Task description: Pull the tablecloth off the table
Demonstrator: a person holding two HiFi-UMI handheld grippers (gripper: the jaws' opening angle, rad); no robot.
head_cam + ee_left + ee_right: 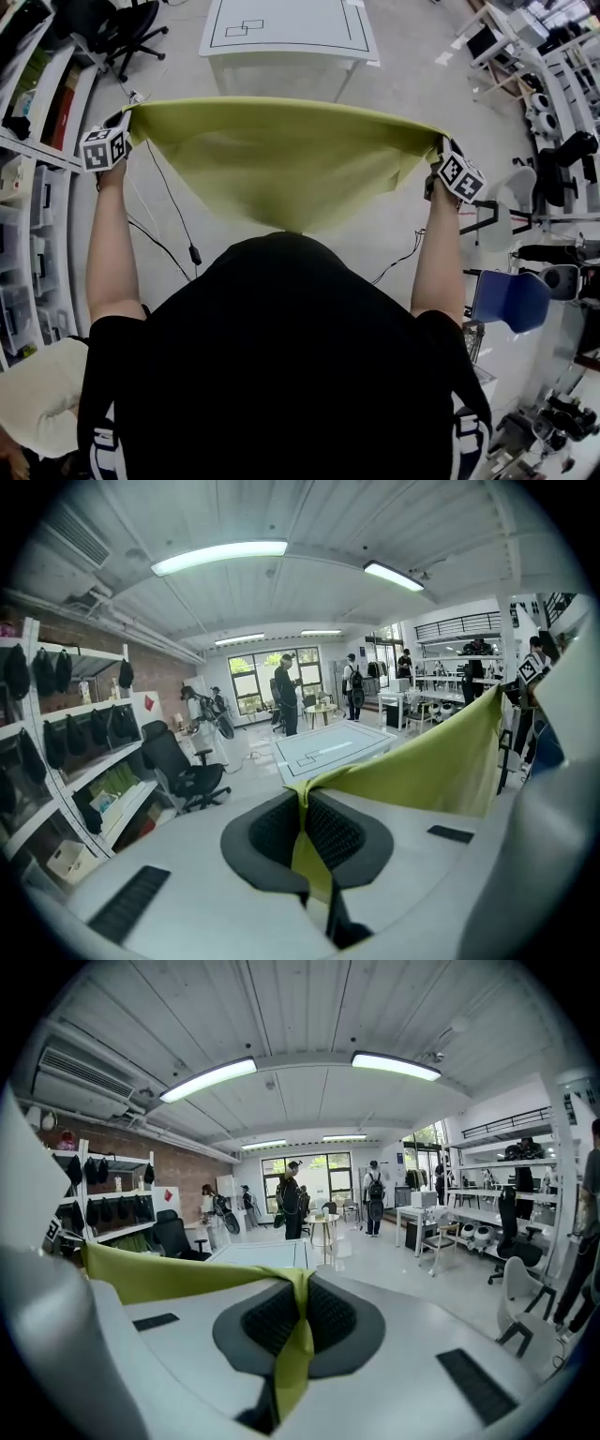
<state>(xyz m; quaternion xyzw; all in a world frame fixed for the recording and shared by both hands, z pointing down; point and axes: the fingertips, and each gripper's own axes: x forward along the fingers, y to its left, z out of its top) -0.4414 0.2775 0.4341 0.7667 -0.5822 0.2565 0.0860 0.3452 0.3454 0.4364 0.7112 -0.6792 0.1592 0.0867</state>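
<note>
White counter (291, 28) stands beyond the person. The cloth (281, 159) is off it, stretched in the air between both hands. Left tongs (303, 808) and right tongs (302, 1288) each pinch a top corner tight. Shelf bins (19, 309) at left, contents unclear.

A plain yellow-green tablecloth (281, 159) is hanging in front of the white table (291, 28).
The table is showing a thin black border line and small black rectangles. The left gripper (129, 112) and right gripper (439, 148) are carrying black-and-white square-marker cubes. The person is wearing a black shirt (281, 366). A blue chair (511, 298) is standing right of the table.
</note>
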